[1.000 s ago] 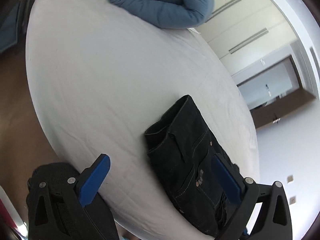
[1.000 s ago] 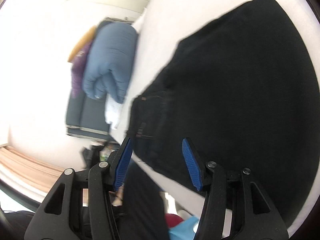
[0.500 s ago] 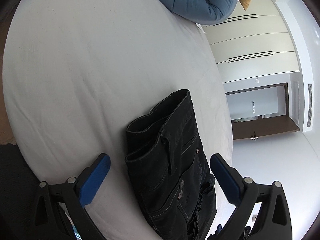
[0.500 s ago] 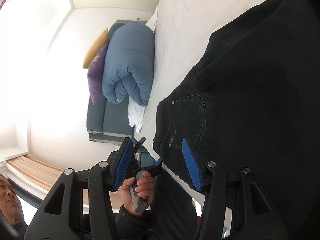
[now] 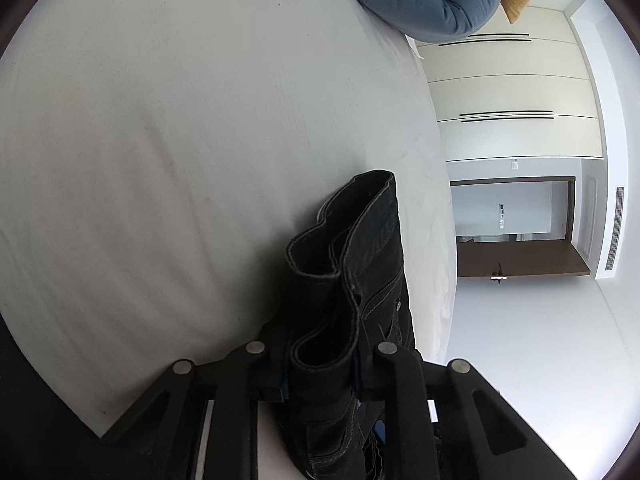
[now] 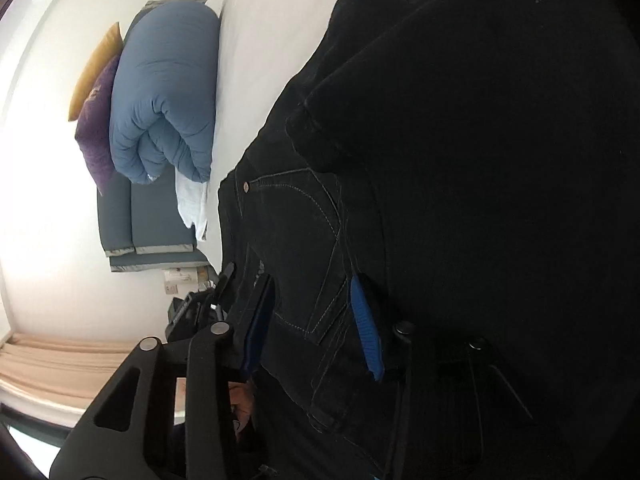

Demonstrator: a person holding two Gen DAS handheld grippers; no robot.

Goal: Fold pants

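Black pants [image 5: 360, 280]: L claw [image 5: 322, 368] closing, pinching waistband; R claw [image 6: 316, 320] closing round pocket.

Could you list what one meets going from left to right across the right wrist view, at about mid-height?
Yellow cushion → purple cushion → blue duvet → white bed sheet → black pants.

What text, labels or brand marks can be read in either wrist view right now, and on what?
None can be read.
black pants: light marks by the pocket, too blurred.
Wall panel past the doorway: too small.
Wall plates below the blue bedding: too small.
Black device at the bed's edge: pale lettering, illegible.
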